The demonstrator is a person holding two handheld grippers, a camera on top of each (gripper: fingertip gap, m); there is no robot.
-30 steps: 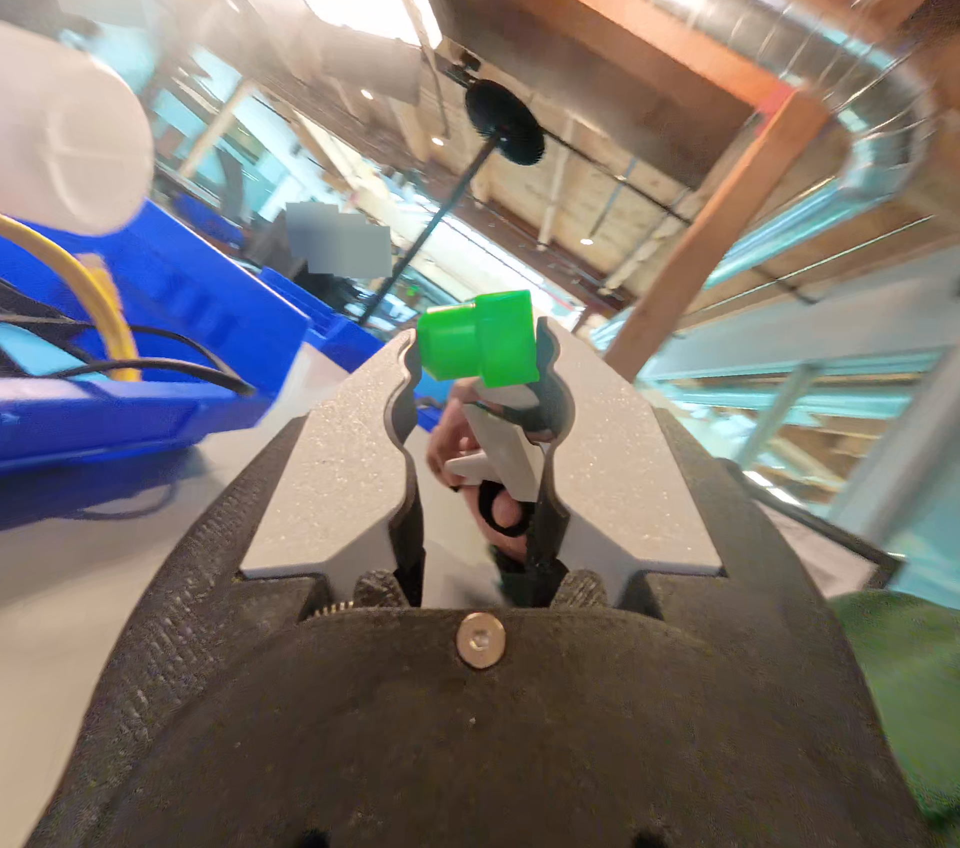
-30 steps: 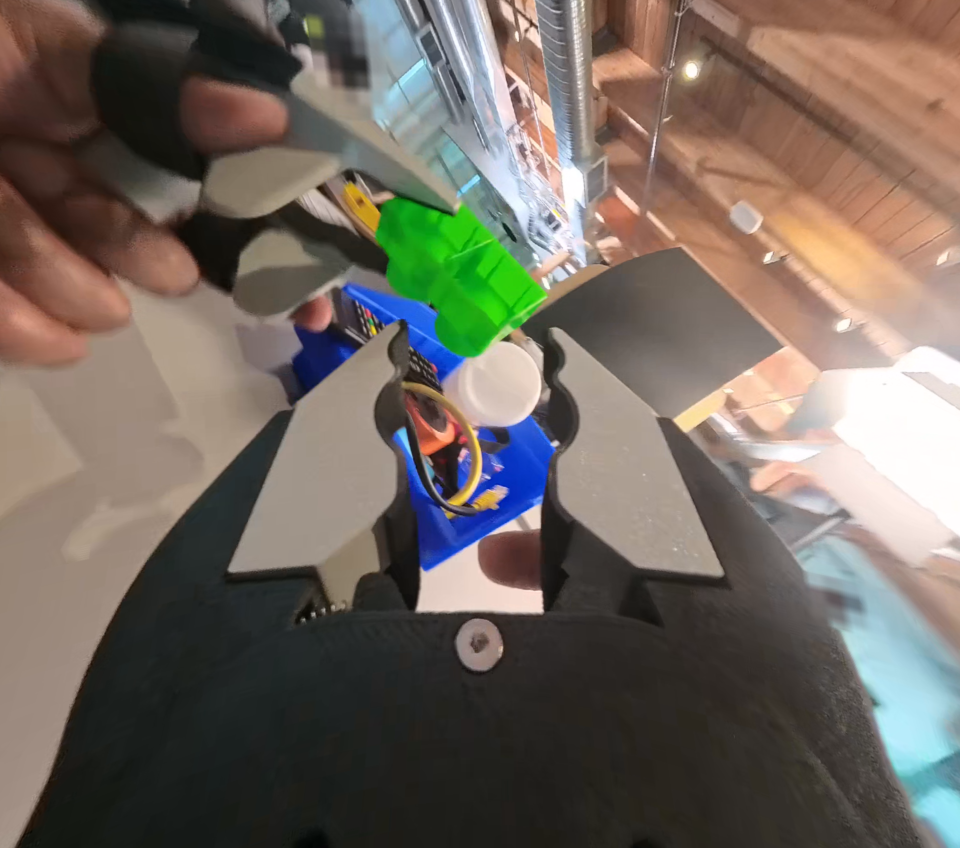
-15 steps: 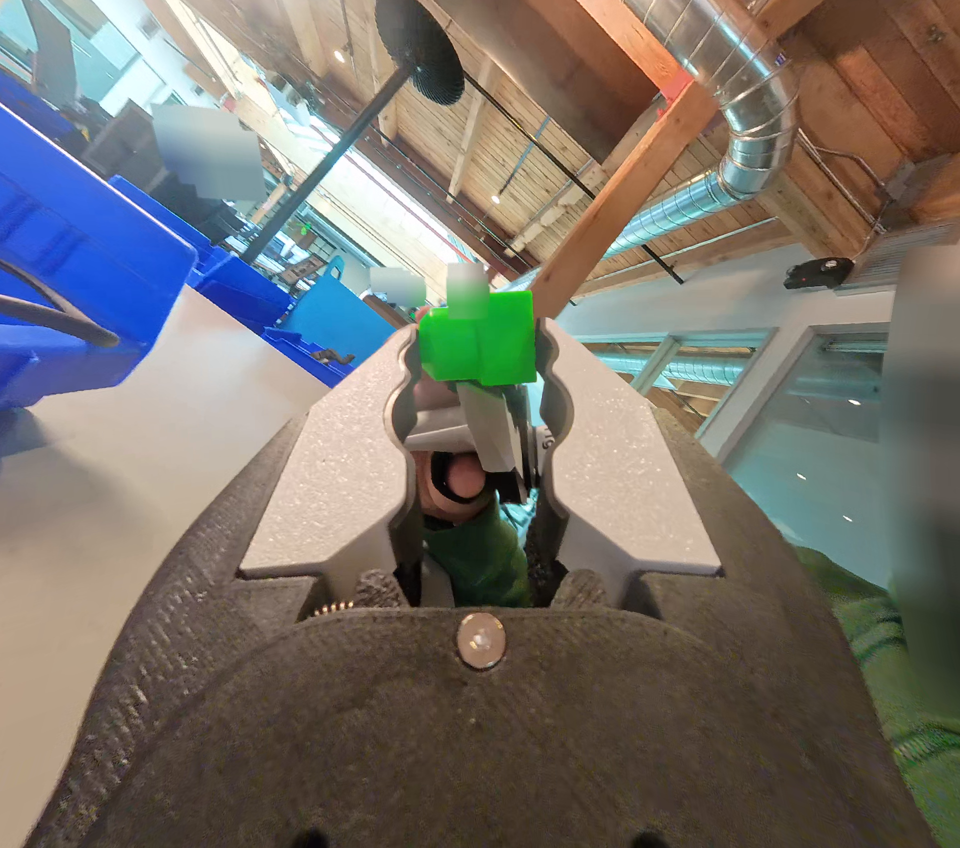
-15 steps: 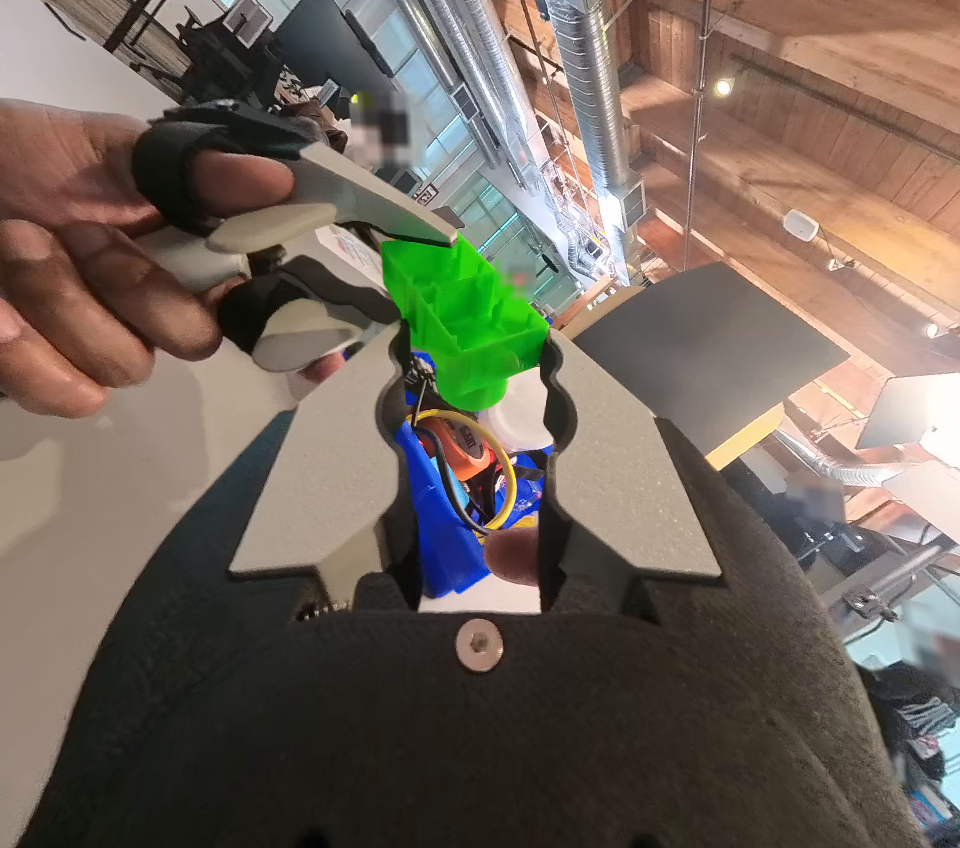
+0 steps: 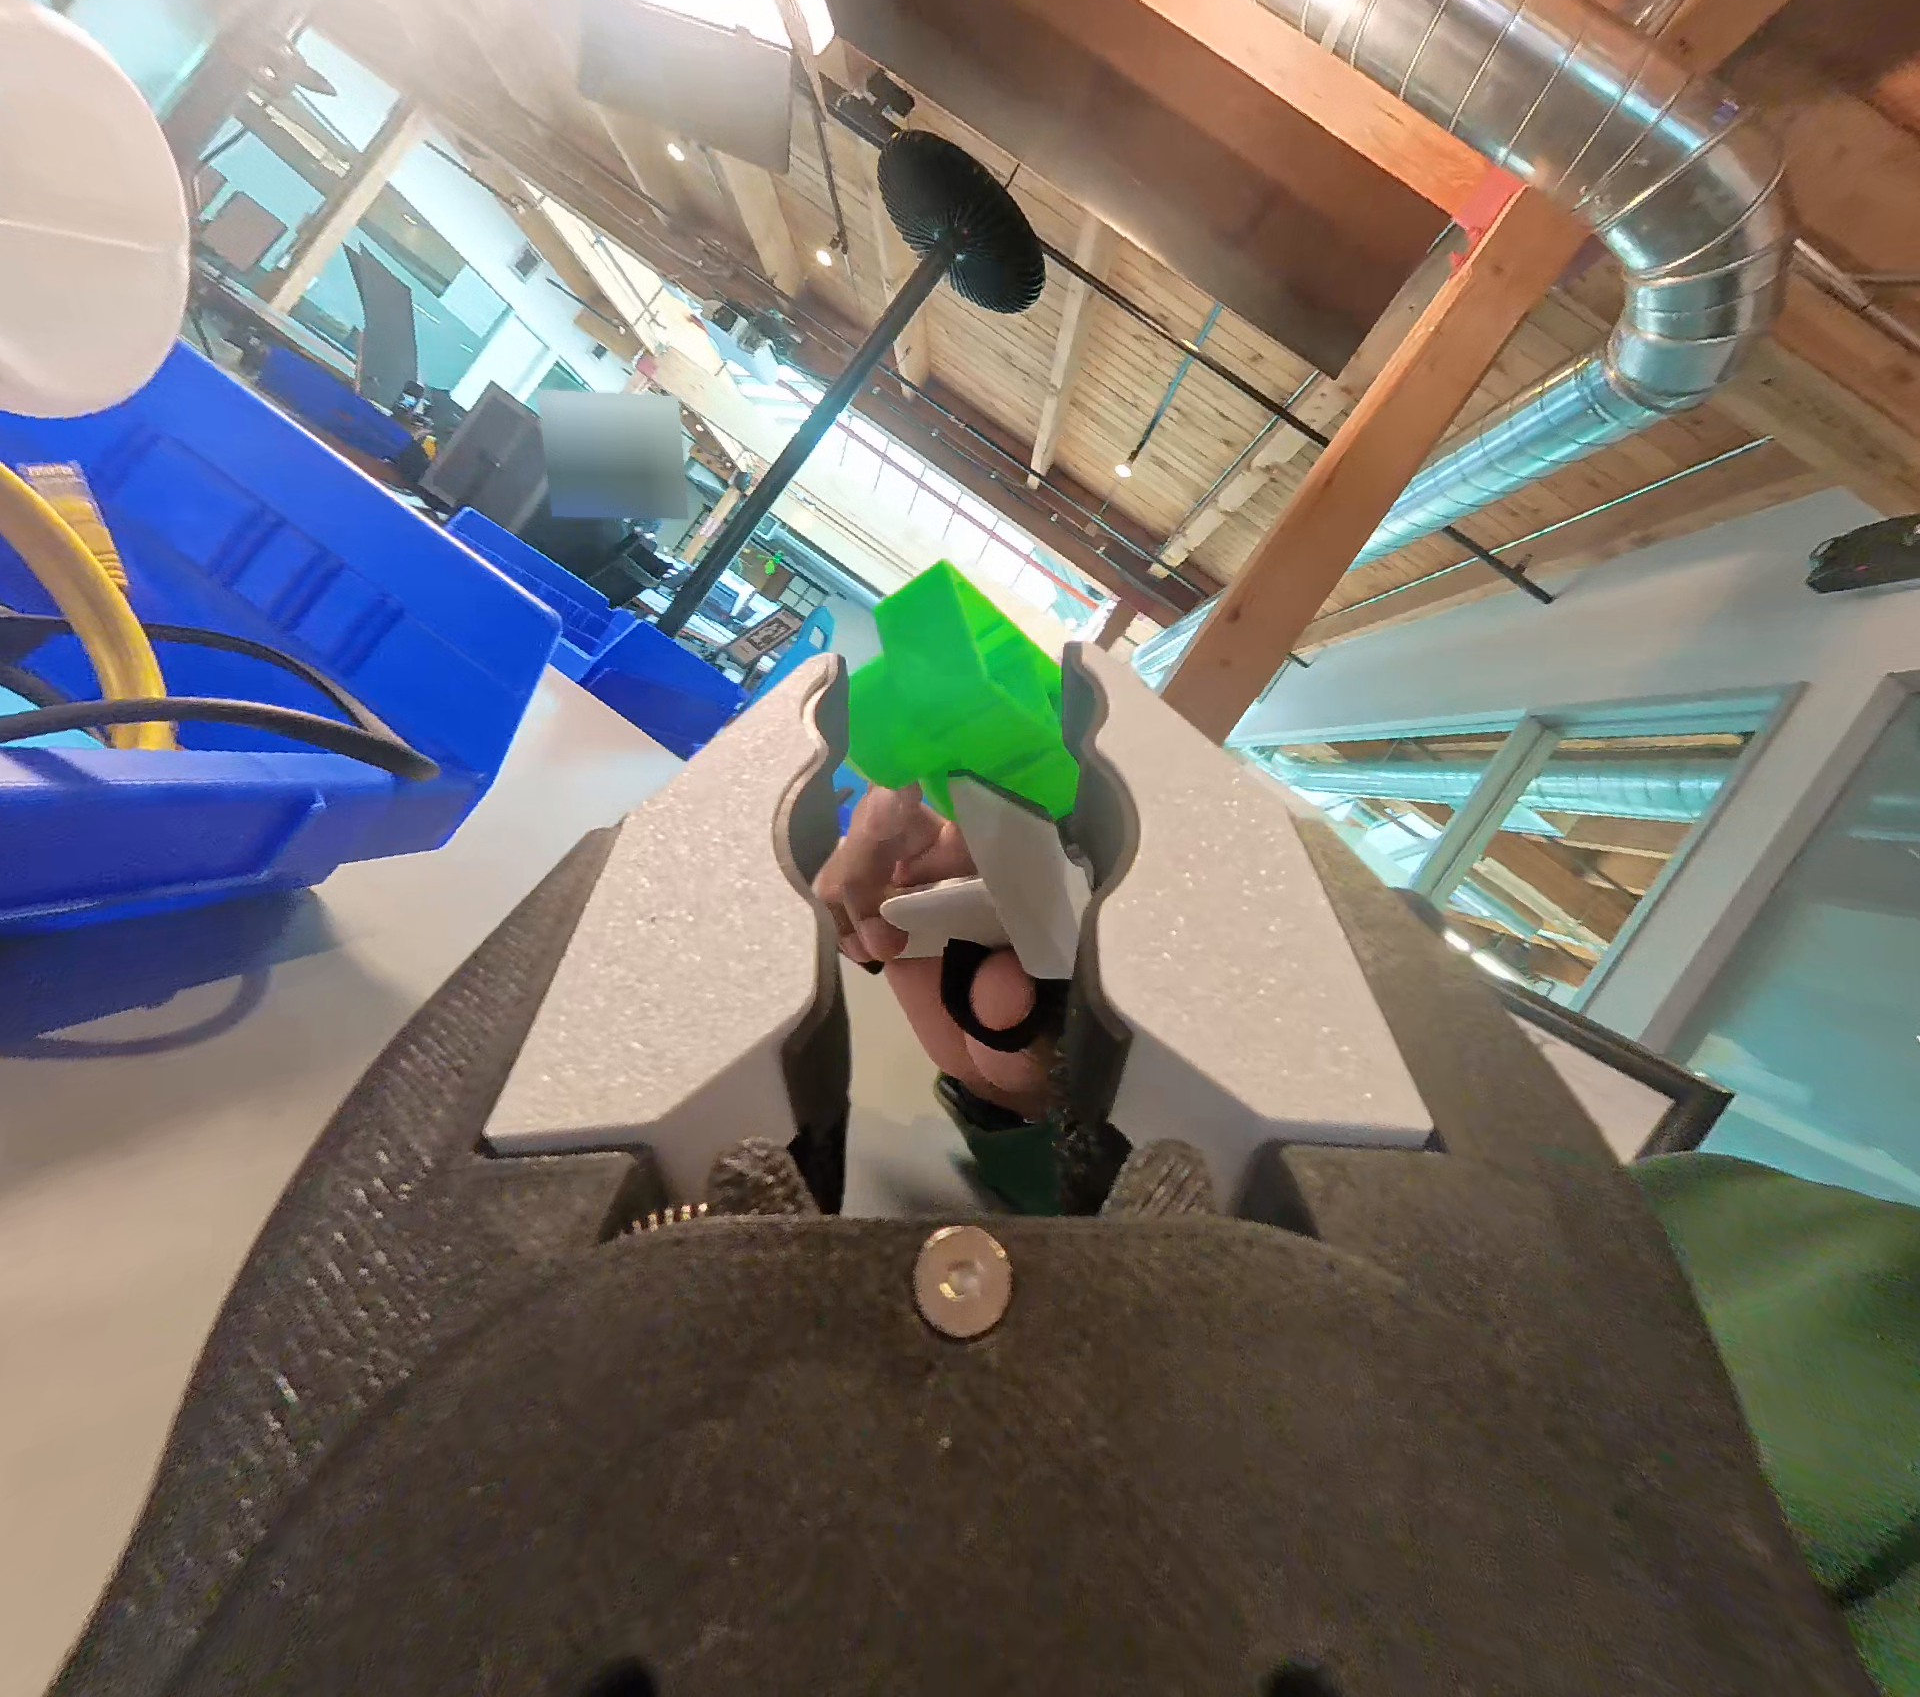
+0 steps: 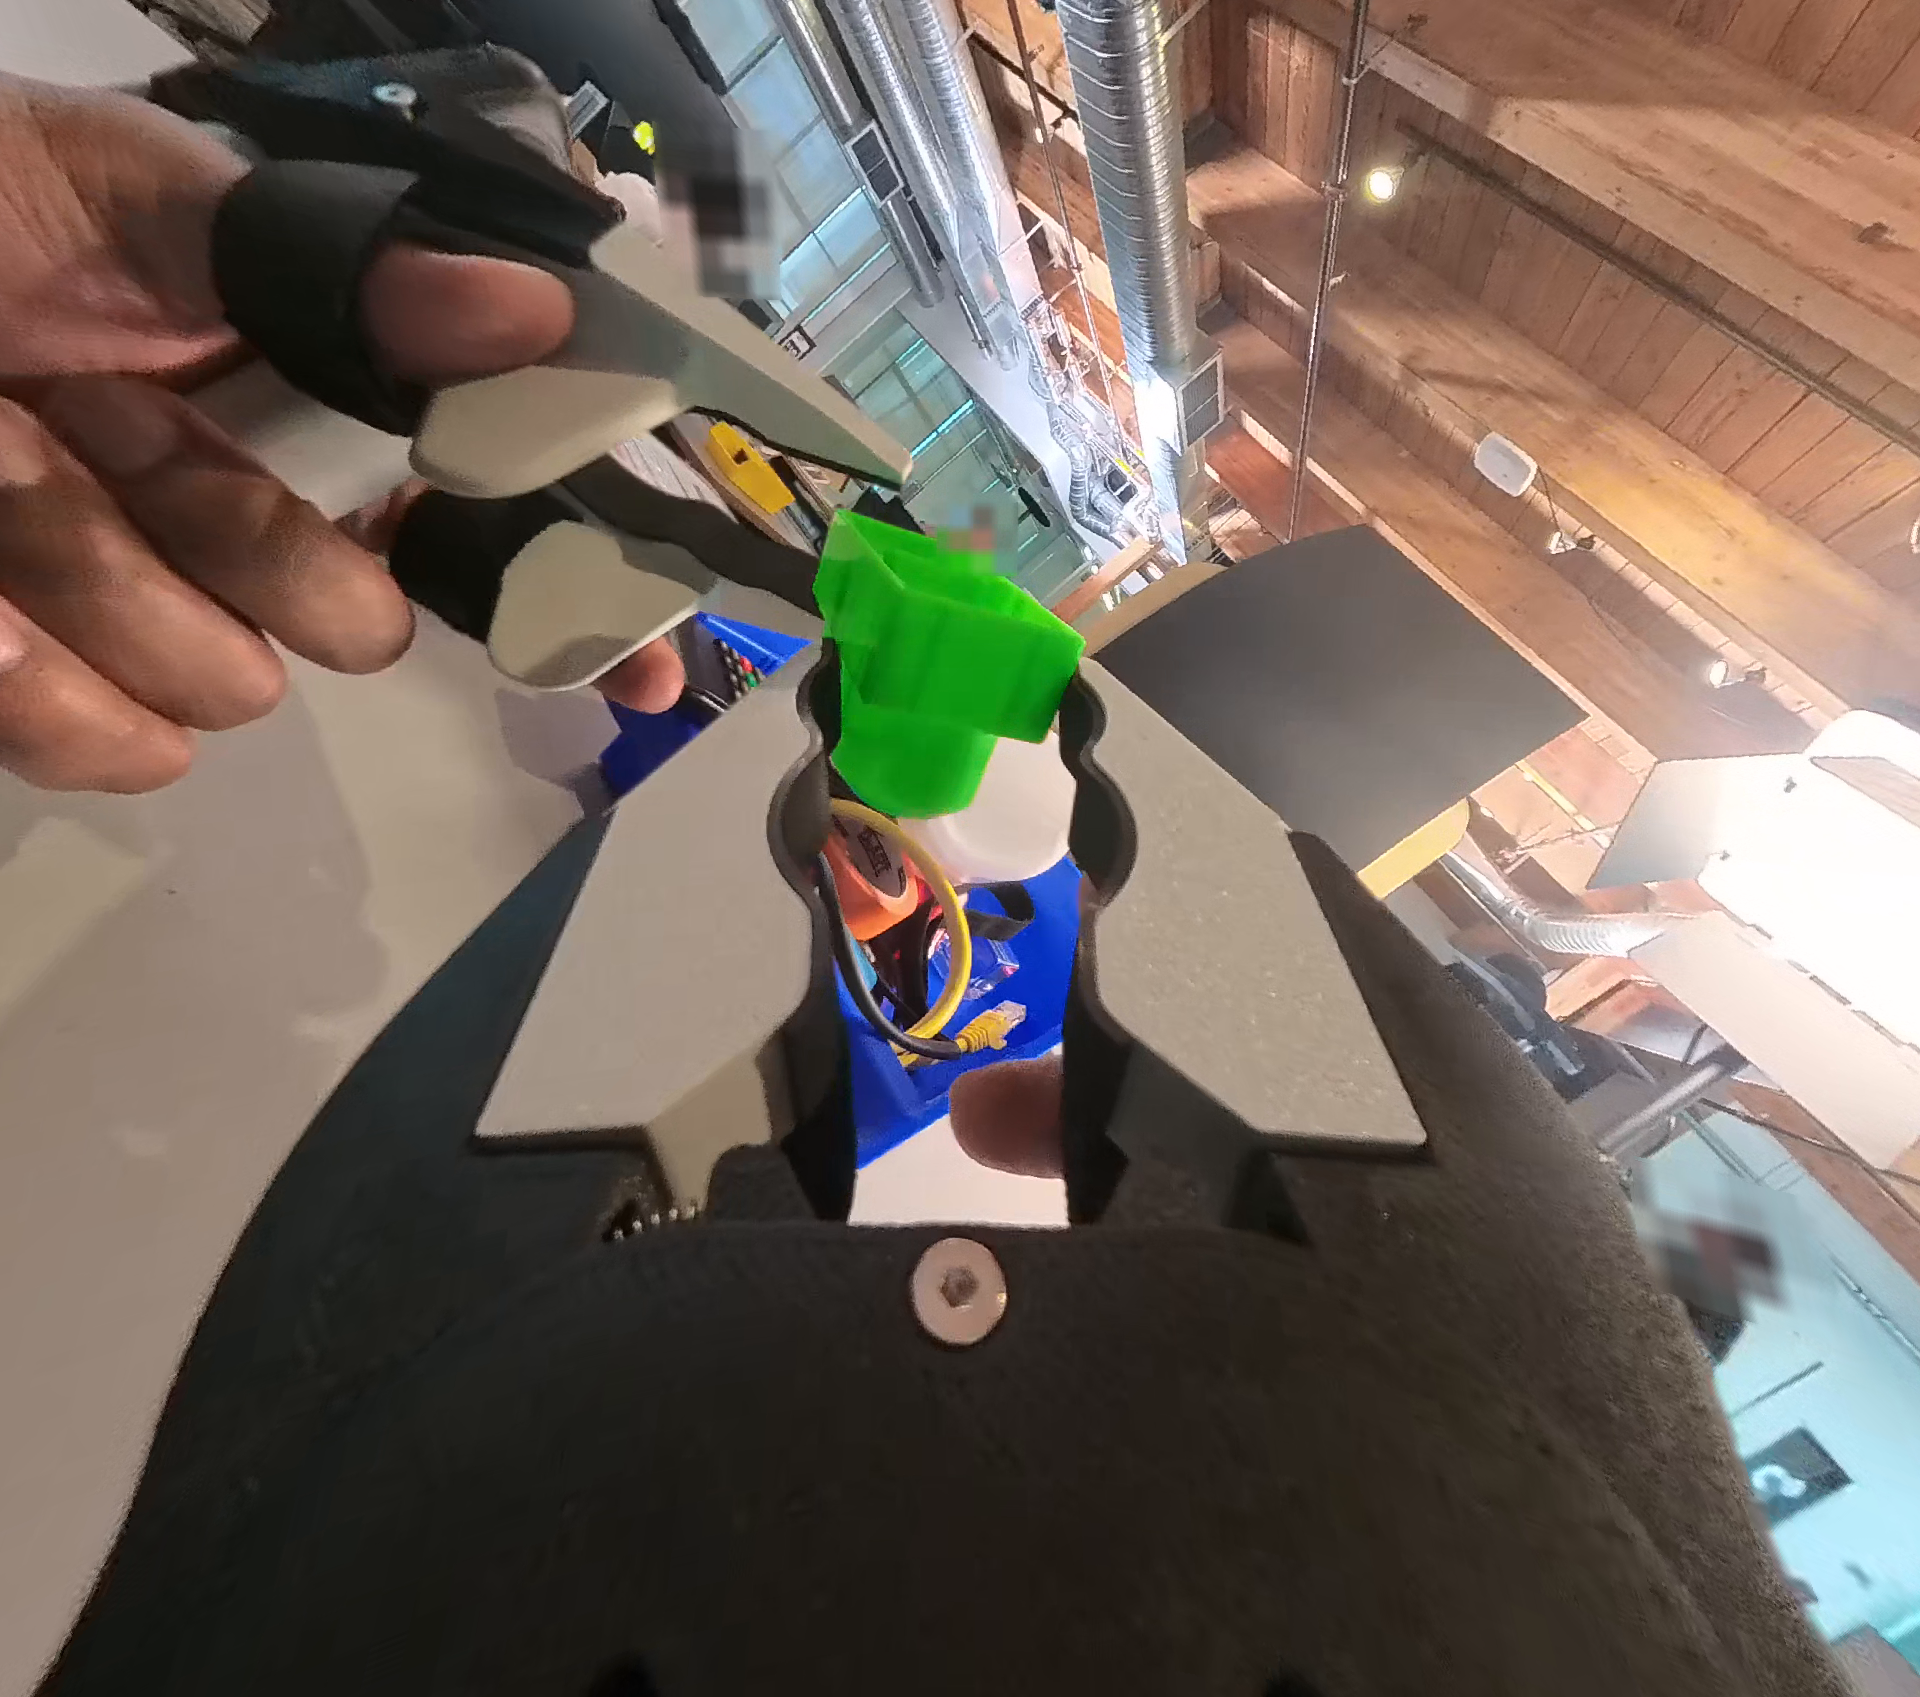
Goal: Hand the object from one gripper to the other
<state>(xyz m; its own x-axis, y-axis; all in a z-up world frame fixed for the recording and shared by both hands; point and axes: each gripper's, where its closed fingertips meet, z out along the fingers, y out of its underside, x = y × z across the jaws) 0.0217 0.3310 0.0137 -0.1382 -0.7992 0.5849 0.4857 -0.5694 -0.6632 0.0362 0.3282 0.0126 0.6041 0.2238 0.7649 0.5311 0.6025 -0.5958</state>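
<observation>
Two grip the green block [image 6: 935,660] now: left gripper [image 5: 951,697], newly right gripper [image 6: 948,697].

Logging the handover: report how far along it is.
Done: the bright green plastic block sits between the fingertips of the right gripper, apparently clamped. In hand: the left gripper is at it too; its hold cannot be judged. Left: release and withdraw the left gripper.

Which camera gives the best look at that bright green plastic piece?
The right wrist view: the green piece shows its hollow, ribbed side and round stub. The left wrist view shows only its solid back, partly hidden behind the other hand-held gripper's finger.
</observation>
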